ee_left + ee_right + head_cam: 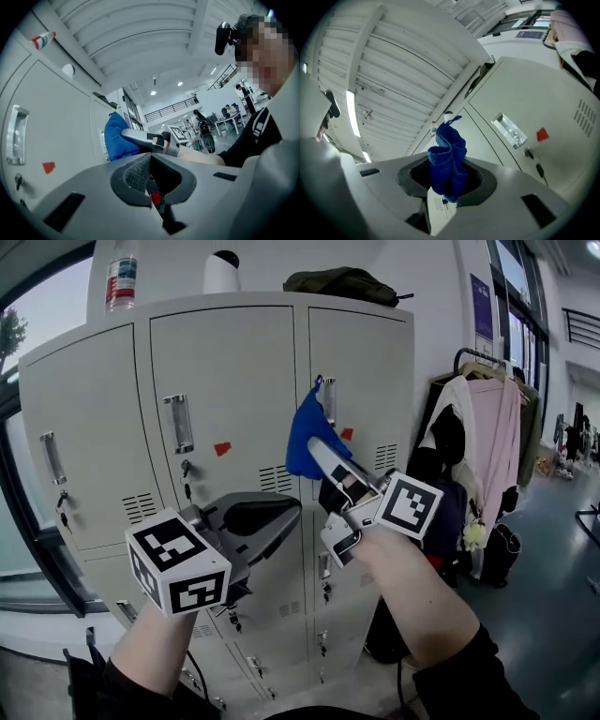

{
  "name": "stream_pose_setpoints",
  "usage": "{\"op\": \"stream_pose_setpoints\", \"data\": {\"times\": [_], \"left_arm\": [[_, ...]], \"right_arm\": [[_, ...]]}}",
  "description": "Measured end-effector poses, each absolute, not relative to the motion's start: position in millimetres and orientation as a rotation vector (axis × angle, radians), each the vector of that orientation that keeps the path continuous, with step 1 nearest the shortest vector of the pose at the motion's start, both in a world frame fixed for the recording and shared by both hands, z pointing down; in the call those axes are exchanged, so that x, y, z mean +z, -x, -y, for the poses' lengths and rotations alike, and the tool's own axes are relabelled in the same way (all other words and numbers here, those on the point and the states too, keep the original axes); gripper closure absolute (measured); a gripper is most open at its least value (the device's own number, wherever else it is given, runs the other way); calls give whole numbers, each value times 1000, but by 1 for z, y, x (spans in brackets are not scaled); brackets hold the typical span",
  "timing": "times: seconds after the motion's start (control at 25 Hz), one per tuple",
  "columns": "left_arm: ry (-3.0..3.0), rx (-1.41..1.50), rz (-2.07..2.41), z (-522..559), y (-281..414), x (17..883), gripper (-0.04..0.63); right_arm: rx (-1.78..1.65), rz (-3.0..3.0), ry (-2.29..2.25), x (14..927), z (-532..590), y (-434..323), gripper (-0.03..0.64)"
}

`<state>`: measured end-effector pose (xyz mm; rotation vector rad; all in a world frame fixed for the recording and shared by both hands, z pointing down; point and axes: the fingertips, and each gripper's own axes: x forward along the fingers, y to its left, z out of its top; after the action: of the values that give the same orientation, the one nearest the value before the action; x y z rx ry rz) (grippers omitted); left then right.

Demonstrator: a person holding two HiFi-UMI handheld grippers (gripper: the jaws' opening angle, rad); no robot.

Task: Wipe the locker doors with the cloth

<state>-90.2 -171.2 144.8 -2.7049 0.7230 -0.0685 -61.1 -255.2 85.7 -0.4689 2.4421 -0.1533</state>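
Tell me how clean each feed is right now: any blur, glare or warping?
Head view: sharp and evenly lit, locker doors bowed by the lens, cloth crisp. Left gripper view: strong fisheye, dark corners, left gripper soft up close, a mosaic patch top right. Right gripper view: same fisheye, cloth sharp in the right gripper, a blown-out light strip at left.

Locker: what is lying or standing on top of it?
On the locker are a bottle, a white rounded object and a dark bundle, all near the front edge. Anything farther back is hidden, because the head view looks up from below.
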Motion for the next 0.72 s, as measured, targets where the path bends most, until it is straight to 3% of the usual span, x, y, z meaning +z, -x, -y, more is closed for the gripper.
{"op": "stream_pose_setpoints", "data": {"times": [0.28,0.72], "left_arm": [[2619,-86,-785,223,41,99,588],[2544,-138,-952,273,39,93,588]], "right_arm": [[-105,-2409,383,2,306,27,514],[-94,-2391,350,-70,363,9,514]]}}
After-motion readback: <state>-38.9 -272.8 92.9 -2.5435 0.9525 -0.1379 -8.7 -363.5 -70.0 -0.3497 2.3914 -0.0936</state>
